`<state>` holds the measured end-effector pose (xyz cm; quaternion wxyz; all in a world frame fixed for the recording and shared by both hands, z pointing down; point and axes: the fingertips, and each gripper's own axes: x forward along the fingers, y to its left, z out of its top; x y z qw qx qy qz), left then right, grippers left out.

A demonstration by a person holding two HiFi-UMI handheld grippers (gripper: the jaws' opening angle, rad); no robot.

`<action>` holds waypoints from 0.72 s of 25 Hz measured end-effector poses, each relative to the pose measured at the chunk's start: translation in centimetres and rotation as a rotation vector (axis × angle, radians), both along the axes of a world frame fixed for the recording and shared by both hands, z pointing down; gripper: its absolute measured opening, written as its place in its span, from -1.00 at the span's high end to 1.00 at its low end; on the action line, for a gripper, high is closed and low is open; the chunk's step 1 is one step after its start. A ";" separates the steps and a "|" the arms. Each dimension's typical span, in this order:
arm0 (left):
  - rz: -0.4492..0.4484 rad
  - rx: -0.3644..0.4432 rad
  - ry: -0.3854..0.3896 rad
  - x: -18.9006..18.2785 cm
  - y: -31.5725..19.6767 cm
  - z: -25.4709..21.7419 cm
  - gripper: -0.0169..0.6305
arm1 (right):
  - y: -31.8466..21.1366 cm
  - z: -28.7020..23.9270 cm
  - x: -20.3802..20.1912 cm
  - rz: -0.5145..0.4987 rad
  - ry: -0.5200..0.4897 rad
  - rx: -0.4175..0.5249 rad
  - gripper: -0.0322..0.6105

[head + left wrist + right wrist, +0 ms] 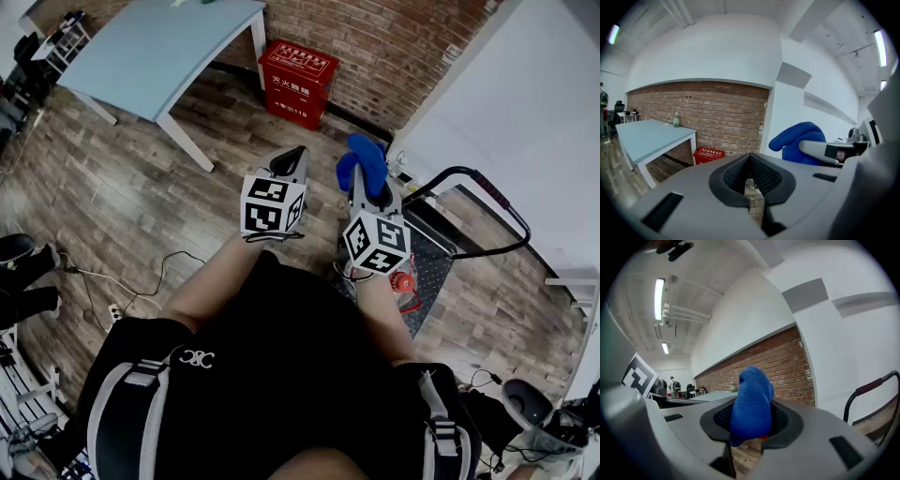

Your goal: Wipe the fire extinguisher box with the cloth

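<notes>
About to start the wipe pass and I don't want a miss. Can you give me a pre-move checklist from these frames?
1. Cloth gripped: ok. The right gripper is shut on the blue cloth.
2. Left gripper free: ok. Its jaws are together with nothing between them.
3. Target in sight: ok. The red fire extinguisher box stands on the floor against the brick wall, ahead of both grippers.
4. Cloth on box: not ok. The two are apart, with bare floor between them.
5. Approach path: ok, it seems. The table leg is to the left and the cart handle to the right, and neither is in between.
6. Where the box is dirty: cannot tell.
</notes>
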<state>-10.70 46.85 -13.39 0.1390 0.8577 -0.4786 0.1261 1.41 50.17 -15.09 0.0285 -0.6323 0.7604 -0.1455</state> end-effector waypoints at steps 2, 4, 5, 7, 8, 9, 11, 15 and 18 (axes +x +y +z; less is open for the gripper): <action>-0.003 -0.004 0.004 0.2 -0.6 0.1 0.92 | -0.5 -0.1 0.0 -0.017 0.000 0.001 0.51; -0.007 -0.004 0.009 0.4 -1.3 0.1 0.92 | -1.1 0.0 -0.1 -0.031 -0.001 0.002 0.51; -0.007 -0.002 0.011 0.4 -1.8 0.2 0.92 | -1.5 0.1 -0.1 -0.035 -0.001 0.002 0.51; -0.003 -0.001 0.014 0.5 -2.9 0.4 0.92 | -2.5 0.3 -0.3 -0.038 0.004 0.003 0.51; 0.000 -0.002 0.015 0.6 -3.6 0.7 0.92 | -3.1 0.5 -0.3 -0.036 0.010 0.004 0.51; 0.005 -0.004 0.017 0.7 -4.4 1.0 0.92 | -3.7 0.7 -0.3 -0.034 0.018 0.004 0.51; 0.016 -0.007 0.021 1.0 -6.3 1.6 0.92 | -5.5 1.3 -0.2 -0.027 0.030 -0.004 0.51; 0.037 -0.009 0.028 1.7 -12.0 2.4 0.92 | -11.1 2.7 -0.1 -0.039 0.050 -0.034 0.51; 0.043 -0.018 0.042 1.7 -16.6 2.7 0.92 | -15.9 3.1 -0.8 -0.068 0.062 -0.054 0.51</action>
